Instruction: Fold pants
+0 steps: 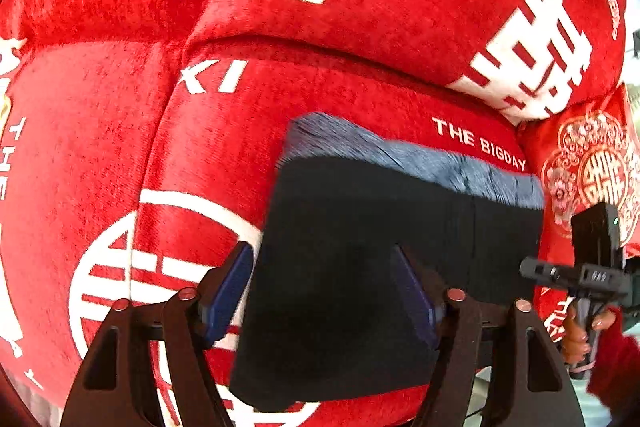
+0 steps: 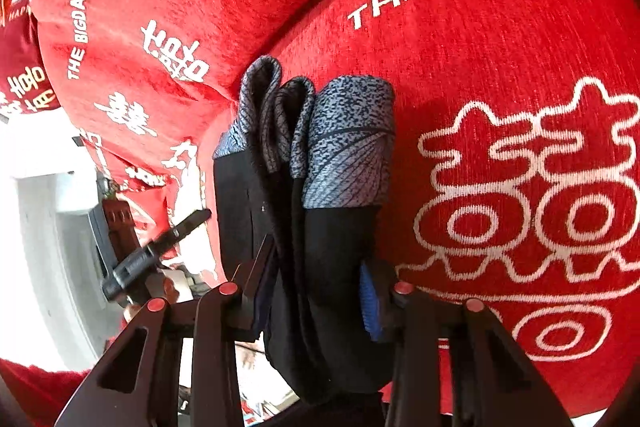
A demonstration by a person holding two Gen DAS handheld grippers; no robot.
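The pants point(image 2: 344, 155) are a folded bundle of black cloth with a speckled grey-blue waistband at the far end. They hang upright in front of a red sofa seat. My right gripper point(image 2: 320, 267) is shut on the bundle's black lower part, with a pad on each side. In the left wrist view the pants point(image 1: 360, 227) show as a flat black panel. My left gripper point(image 1: 324, 255) stands wide open at their near left part. Its left pad point(image 1: 228, 291) sits at the cloth's edge and its right pad point(image 1: 412, 299) lies in front of the cloth.
A red plush sofa point(image 1: 200, 147) with white characters and "THE BIGDAY" lettering fills both views. A red cushion with a gold pattern point(image 1: 592, 171) lies at the right. A hand holds the right gripper's body point(image 1: 584, 275). Pale floor point(image 2: 36, 211) shows at the left.
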